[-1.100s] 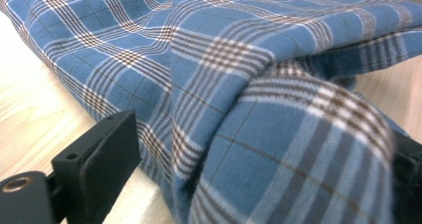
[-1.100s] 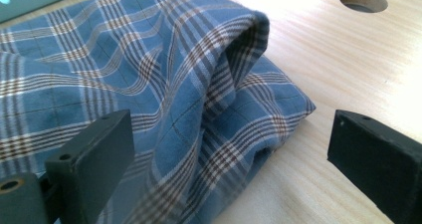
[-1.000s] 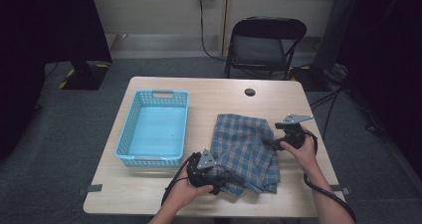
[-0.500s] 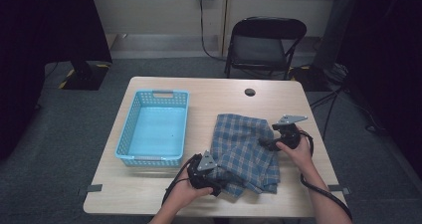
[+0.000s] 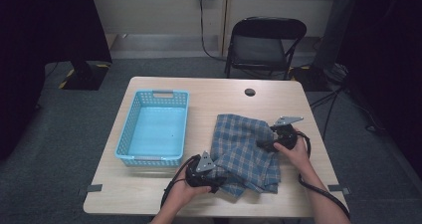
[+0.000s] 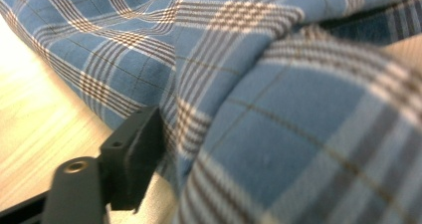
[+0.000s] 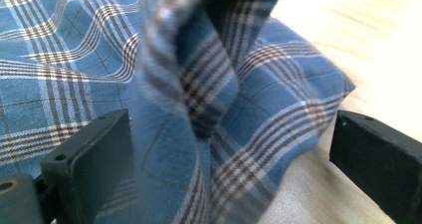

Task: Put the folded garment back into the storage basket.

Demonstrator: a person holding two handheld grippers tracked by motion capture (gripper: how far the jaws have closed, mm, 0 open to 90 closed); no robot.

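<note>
Grey carpet surrounds a wooden table (image 5: 164, 194) in the high view, with a black folding chair (image 5: 263, 45) behind it and a small dark disc (image 5: 250, 92) near the far edge. On the table a light blue basket (image 5: 128, 134) stands to the left, and a blue plaid cloth (image 5: 244, 152) lies rumpled just beside it on the right. The left gripper (image 5: 211, 176) meets the cloth's near left corner; the right gripper (image 5: 266, 144) reaches in at the cloth's right edge, about midway along. From the left gripper view, one black jaw presses against a fold of the cloth (image 6: 278, 109), which bulges over where the other jaw would be, so I cannot tell how wide this claw stands or whether it grips; bare table (image 6: 35, 109) shows at left. From the right gripper view, the jaws stand wide apart with a raised fold of the cloth (image 7: 199, 114) between them, touching the left jaw and clear of the right one.
</note>
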